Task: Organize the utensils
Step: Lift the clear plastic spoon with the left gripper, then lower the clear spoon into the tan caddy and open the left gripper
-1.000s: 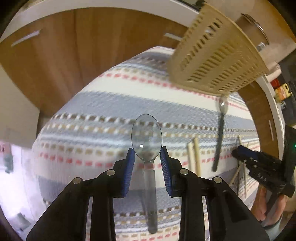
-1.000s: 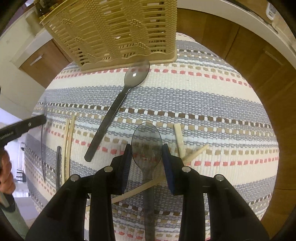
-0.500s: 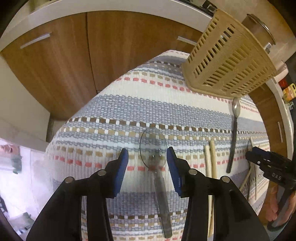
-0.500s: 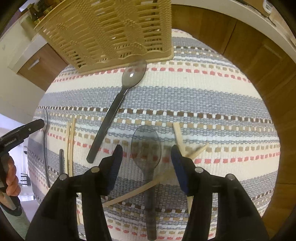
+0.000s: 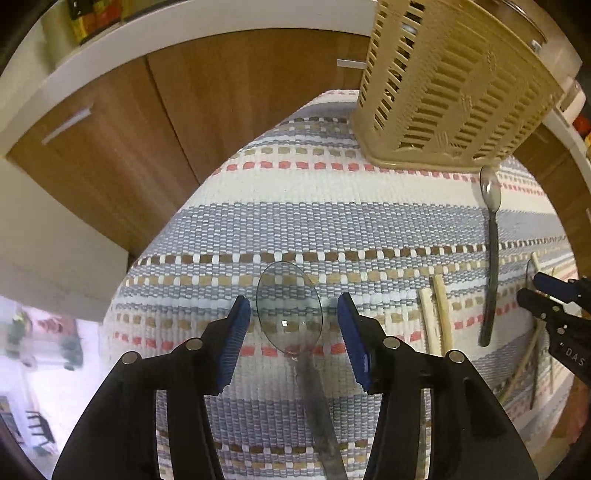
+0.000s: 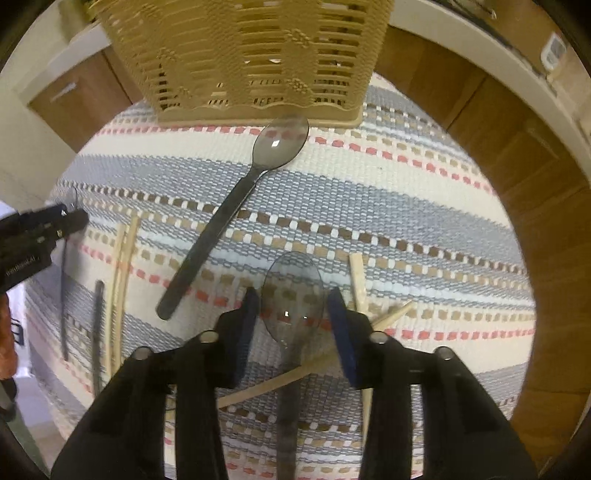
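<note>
The beige slotted basket (image 6: pixel 258 55) is cut off by the top edge in both views, its contents unreadable through the slots. The clear spoon's (image 5: pixel 291 314) handle runs off the lower edge. Items on the shelf (image 5: pixel 96 18) are too blurred to identify.

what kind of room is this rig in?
Most likely a home kitchen. Wood-fronted cabinets with bar handles run under a white countertop, a beige slotted cutlery basket stands on a striped woven mat, and plastic spoons and chopsticks lie loose on that mat.
</note>
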The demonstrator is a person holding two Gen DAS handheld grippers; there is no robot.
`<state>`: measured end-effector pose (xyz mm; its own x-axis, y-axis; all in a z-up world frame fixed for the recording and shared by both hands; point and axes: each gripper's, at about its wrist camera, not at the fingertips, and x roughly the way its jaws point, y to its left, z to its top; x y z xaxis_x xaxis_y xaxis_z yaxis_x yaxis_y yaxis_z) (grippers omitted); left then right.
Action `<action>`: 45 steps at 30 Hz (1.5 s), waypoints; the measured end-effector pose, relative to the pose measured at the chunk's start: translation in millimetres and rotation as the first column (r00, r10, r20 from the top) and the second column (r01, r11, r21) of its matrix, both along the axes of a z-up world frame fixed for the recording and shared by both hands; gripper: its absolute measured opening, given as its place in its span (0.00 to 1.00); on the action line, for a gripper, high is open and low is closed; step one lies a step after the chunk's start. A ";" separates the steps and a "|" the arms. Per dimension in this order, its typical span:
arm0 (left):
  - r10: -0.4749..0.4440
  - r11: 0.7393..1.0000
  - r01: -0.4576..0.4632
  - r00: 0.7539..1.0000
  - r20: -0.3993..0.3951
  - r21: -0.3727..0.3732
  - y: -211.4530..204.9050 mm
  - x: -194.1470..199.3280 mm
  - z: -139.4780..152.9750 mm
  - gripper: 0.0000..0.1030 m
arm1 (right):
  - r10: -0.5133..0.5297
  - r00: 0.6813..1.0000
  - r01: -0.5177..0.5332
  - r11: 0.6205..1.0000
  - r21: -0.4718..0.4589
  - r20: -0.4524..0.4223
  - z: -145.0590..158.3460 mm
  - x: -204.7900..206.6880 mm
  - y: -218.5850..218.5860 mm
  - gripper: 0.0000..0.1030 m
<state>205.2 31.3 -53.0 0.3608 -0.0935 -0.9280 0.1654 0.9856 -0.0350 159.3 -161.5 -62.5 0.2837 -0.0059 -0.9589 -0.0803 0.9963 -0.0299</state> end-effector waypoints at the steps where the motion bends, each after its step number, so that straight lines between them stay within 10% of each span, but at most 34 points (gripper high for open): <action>1: 0.003 1.000 -0.003 1.000 0.006 0.013 -2.1 -0.6 0.2 0.45 | 0.003 1.000 -0.003 1.000 -0.001 0.001 0.4 -0.6 0.8 0.29; 10: -0.004 1.000 0.003 0.999 0.043 0.018 -4.8 -12.0 5.0 0.31 | 0.020 0.998 -0.025 0.995 0.092 0.058 19.9 -14.8 -4.7 0.29; 20: 0.034 0.993 -0.001 0.958 0.283 -0.117 14.6 -48.7 60.4 0.30 | -0.026 0.959 -0.074 0.937 0.341 0.281 63.8 -33.2 -32.5 0.29; 45: 0.077 0.962 0.152 0.650 0.756 -0.228 -36.9 -34.4 228.8 0.31 | -0.102 0.716 -0.185 0.926 0.328 0.690 215.5 -6.5 -59.2 0.29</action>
